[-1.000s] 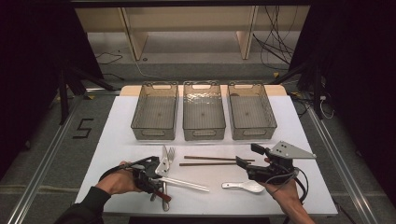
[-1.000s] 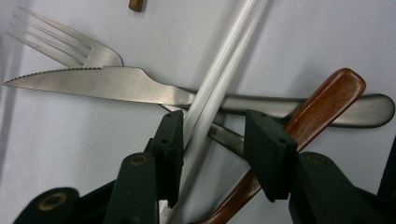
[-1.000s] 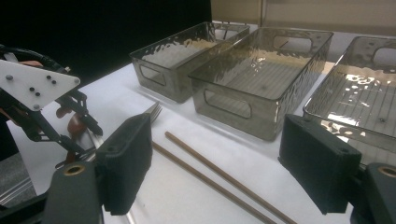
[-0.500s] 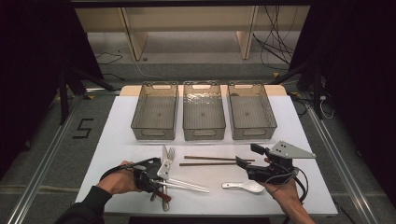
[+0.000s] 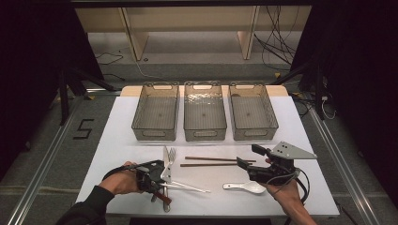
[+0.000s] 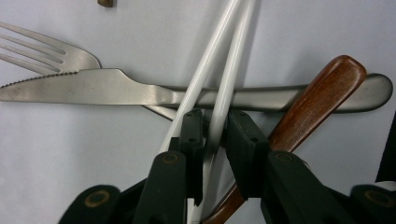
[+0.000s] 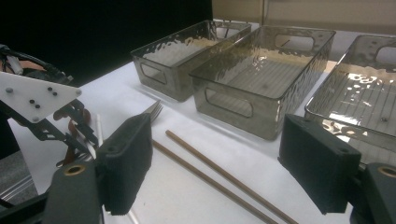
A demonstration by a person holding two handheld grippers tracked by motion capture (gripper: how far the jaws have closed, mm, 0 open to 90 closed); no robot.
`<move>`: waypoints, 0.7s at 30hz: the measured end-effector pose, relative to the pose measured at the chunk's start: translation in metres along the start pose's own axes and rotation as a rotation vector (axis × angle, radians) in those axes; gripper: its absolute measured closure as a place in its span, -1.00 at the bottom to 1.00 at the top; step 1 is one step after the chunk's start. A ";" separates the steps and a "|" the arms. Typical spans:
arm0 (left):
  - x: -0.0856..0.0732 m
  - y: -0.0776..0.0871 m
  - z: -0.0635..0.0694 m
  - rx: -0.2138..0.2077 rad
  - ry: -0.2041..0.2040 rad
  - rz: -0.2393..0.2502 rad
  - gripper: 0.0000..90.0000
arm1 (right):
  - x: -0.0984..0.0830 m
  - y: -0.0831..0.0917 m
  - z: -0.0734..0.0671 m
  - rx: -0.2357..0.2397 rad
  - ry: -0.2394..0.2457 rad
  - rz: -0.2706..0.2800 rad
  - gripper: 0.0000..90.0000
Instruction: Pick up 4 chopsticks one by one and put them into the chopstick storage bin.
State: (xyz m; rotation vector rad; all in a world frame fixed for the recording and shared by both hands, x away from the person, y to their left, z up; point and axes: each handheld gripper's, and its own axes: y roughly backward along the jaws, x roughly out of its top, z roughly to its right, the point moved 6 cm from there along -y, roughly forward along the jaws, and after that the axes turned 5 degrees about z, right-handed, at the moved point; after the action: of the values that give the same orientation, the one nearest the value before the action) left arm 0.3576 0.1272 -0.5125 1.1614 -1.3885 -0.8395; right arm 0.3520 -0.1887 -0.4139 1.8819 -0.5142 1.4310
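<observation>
My left gripper [image 6: 215, 126] lies low over a heap of cutlery at the table's front left [image 5: 157, 180]. Its jaws have just been closing and now pinch one of two white chopsticks [image 6: 219, 93]; the other stick runs along the outside of the left pad. Under them lie a steel knife [image 6: 93, 88], a fork [image 6: 42, 49] and a wooden handle [image 6: 322, 93]. My right gripper [image 5: 248, 156] hovers open at the front right, just above a white spoon [image 5: 244, 187]. Its pads [image 7: 126, 158] stand wide apart with nothing between them. Two brown chopsticks [image 5: 211, 161] lie between the hands.
Three clear plastic bins stand in a row at the back of the white table: left [image 5: 156, 129], middle [image 5: 204, 129], right [image 5: 253, 129]. A cable trails from the right gripper. Bare table surface surrounds the bins and lies at the far left and right.
The left gripper's jaws look a little narrower around the white chopsticks. Both hands and all the cutlery stay where they were.
</observation>
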 end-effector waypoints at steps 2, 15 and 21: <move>0.000 0.000 0.000 -0.002 -0.009 -0.005 0.72 | 0.000 0.000 0.000 0.000 0.000 0.000 -0.41; 0.001 -0.001 0.000 -0.012 -0.063 -0.015 0.84 | 0.000 0.000 0.000 0.001 0.002 -0.002 -0.41; 0.001 0.000 -0.002 -0.002 -0.076 0.001 0.85 | 0.000 0.000 0.000 0.000 0.001 -0.002 -0.40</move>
State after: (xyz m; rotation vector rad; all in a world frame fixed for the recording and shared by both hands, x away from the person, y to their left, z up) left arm 0.3593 0.1267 -0.5121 1.1370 -1.4499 -0.8924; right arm 0.3521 -0.1887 -0.4139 1.8810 -0.5116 1.4303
